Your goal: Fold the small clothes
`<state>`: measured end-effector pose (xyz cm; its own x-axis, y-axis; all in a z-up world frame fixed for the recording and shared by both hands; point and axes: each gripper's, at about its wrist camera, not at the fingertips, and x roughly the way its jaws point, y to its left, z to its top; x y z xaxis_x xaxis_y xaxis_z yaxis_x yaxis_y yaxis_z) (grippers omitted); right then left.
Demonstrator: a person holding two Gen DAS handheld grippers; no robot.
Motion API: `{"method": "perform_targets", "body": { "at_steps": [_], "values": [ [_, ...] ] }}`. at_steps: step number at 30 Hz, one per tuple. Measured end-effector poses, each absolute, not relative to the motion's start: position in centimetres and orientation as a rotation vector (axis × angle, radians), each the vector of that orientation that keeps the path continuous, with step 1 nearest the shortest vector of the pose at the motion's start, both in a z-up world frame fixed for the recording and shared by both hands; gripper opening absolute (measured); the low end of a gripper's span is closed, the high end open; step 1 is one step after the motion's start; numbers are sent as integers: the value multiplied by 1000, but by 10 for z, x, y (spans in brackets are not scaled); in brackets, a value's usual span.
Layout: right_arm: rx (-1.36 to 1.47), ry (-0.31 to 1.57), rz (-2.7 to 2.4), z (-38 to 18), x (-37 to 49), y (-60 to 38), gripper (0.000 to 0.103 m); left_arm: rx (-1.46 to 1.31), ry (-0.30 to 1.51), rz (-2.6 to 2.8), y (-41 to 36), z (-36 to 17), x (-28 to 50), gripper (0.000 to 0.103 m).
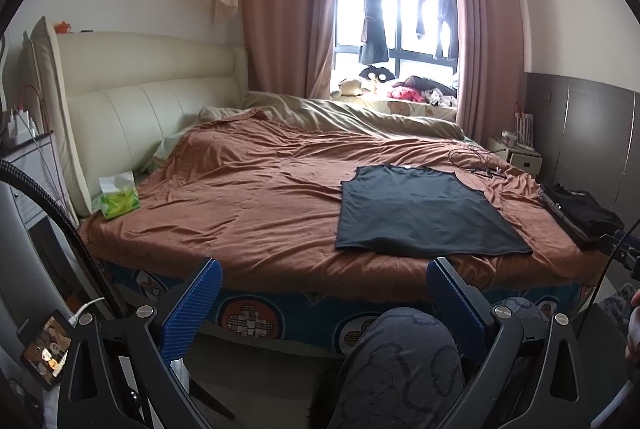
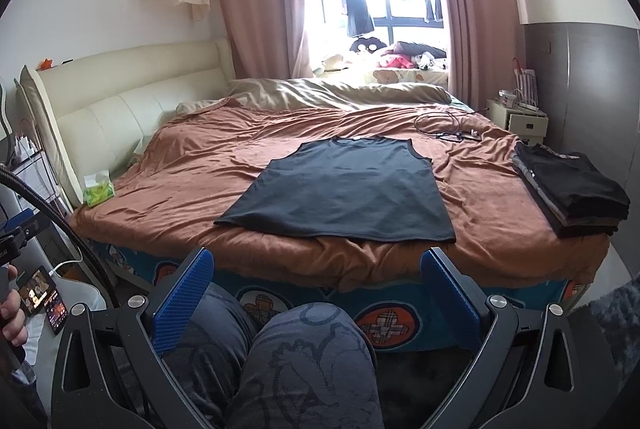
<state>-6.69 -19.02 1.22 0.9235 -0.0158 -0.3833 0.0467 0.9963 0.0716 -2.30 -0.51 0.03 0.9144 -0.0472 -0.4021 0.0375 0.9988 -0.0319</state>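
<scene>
A: Where's the garment?
B: The dark sleeveless top (image 2: 344,189) lies spread flat on the brown bedcover (image 2: 192,165), hem toward the near edge of the bed, neck toward the window

A: And the grippers?
B: The left gripper (image 1: 320,293) and the right gripper (image 2: 316,289) both hang short of the bed, above the person's knees (image 2: 308,357). Each has its jaws spread wide with nothing between them; neither touches the top

A: Anything holding something?
B: A green tissue pack (image 2: 99,189) sits by the cream headboard (image 2: 120,97), a white tissue sticking out of its top. At the right edge of the bed is a pile of folded dark clothes (image 2: 576,189), well apart from the top. Beyond it, cables (image 2: 444,127) lie on the cover

A: Elsewhere?
B: A phone (image 2: 42,295) with a lit screen lies low on the left, a white cable plugged in
</scene>
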Motion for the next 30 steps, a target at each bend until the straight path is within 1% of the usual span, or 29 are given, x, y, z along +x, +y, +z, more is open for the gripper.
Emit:
{"method": "perform_targets", "body": {
  "at_steps": [30],
  "values": [
    [100, 381, -43, 8, -81, -191, 103, -28, 398, -50, 4, 7, -37, 103]
  ]
}}
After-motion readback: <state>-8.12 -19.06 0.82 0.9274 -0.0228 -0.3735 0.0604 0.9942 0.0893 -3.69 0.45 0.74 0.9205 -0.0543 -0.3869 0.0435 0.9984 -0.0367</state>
